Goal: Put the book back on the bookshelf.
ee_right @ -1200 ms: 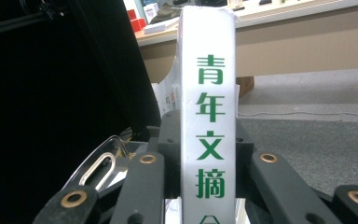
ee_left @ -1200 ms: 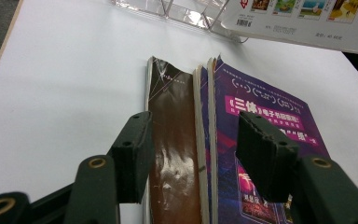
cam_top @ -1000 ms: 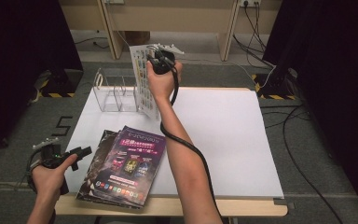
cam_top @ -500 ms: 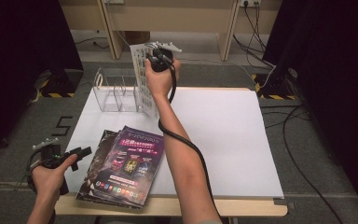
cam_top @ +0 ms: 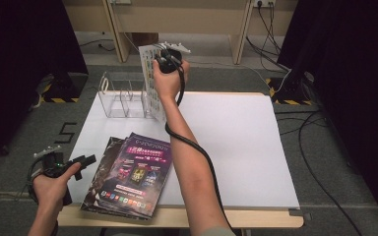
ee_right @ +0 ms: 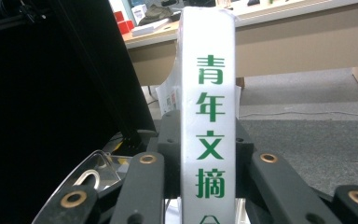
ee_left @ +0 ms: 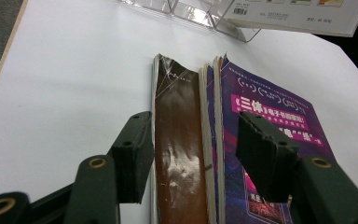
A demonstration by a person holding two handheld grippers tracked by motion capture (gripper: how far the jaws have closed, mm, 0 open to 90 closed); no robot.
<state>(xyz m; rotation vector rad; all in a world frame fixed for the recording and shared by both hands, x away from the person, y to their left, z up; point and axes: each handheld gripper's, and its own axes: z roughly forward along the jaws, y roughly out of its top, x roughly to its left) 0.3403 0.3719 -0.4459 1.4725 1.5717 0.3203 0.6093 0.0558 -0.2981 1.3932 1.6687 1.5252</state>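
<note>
The right gripper (cam_top: 169, 58) is clamping its jaws on the spine of a white magazine (cam_top: 150, 78), holding it upright over the clear rack's (cam_top: 120, 96) right end. It seems to be mid-filing; next it needs lowering into a slot. The left gripper (cam_top: 81, 161) is waiting open and empty beside the magazine stack (cam_top: 135, 174), forearm low at the table's (cam_top: 246, 147) near corner.

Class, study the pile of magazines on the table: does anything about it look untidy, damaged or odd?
Yes. The pile of magazines is fanned out, its edges not lined up. In the left gripper view, the brown cover beneath the purple magazine looks torn and scuffed at its top corner. The open left tool points at the pile.
</note>
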